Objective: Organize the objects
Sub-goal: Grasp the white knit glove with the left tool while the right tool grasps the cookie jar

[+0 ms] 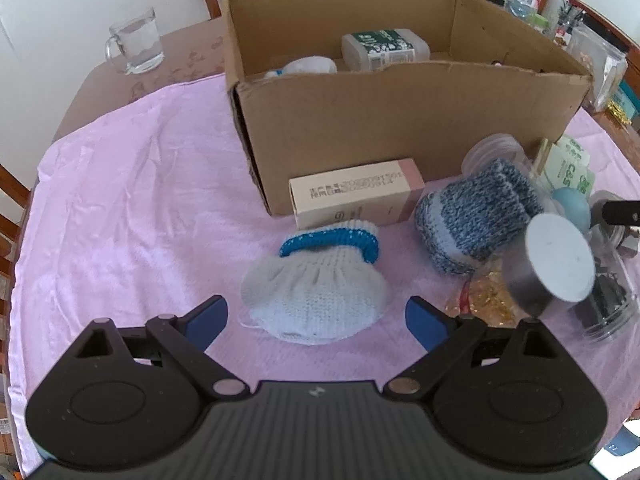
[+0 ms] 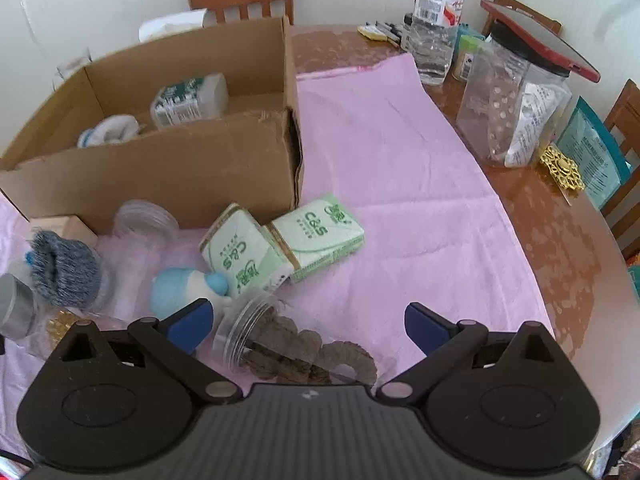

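Note:
In the left wrist view a white knitted glove with a blue cuff (image 1: 316, 292) lies on the pink cloth. My left gripper (image 1: 316, 322) stands open around it, with its blue pads (image 1: 208, 320) clear of the wool on both sides. Behind the glove are a beige carton (image 1: 356, 196), a blue-grey knitted sock (image 1: 476, 220) and a silver tin (image 1: 552, 264). In the right wrist view my right gripper (image 2: 310, 324) is open over a clear jar of brown discs (image 2: 264, 336) lying on its side, without touching it. Two green tissue packs (image 2: 280, 248) and a pale blue toy (image 2: 184, 288) lie just beyond.
An open cardboard box (image 1: 400, 120) holds a plastic bottle (image 1: 384, 48) and a white bundle. A glass mug (image 1: 136, 40) stands far left. On the right side of the table are a water bottle (image 2: 436, 20), clear containers (image 2: 516, 112) and a gold ornament (image 2: 560, 172). Chairs ring the table.

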